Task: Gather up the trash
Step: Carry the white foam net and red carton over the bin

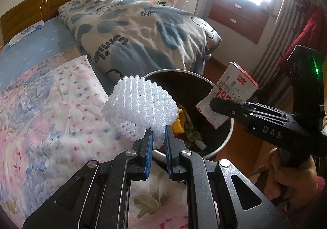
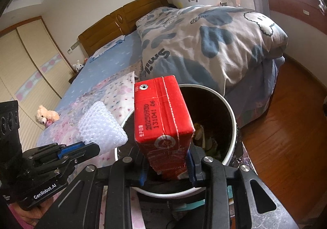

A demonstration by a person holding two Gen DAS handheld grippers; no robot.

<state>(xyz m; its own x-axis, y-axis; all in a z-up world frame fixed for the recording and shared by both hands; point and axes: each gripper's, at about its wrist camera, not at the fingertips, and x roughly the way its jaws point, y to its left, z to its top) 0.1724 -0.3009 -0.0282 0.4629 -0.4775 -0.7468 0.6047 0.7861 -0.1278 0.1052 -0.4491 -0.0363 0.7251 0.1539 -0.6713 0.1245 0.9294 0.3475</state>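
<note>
Collecting trash, late stage of a two-handed carry to the bin (image 1: 230, 139). The left gripper (image 1: 159, 137) has its blue-padded fingers (image 1: 148, 143) nearly pressed together, pinching the lower edge of a white foam net (image 1: 141, 106); the net stands up above the fingers, over the bed's near edge and just at the bin's left rim. The right gripper (image 2: 167, 169) has its fingers (image 2: 193, 165) partly spread and clamped on the base of a red carton (image 2: 161, 118), which is held upright, its top tilted away from the camera, directly over the bin's near rim. In the left view the same carton (image 1: 229, 94) shows its white printed face and overhangs the right side of the bin mouth. The bin, white-rimmed with a dark liner, stands on the floor against the corner of the bed (image 1: 40, 51) and already holds scraps (image 1: 185, 124): yellow and green wrappers and what looks like peel, so earlier collection appears done. Neither held item has been let go; both remain above or beside the opening rather than inside it. Judged from this, what is left is to bring the net fully over the mouth, open both sets of fingers, and let the two pieces drop. No further loose trash is evident on the visible part of the bed, though the floor near the bin is largely hidden.
</note>
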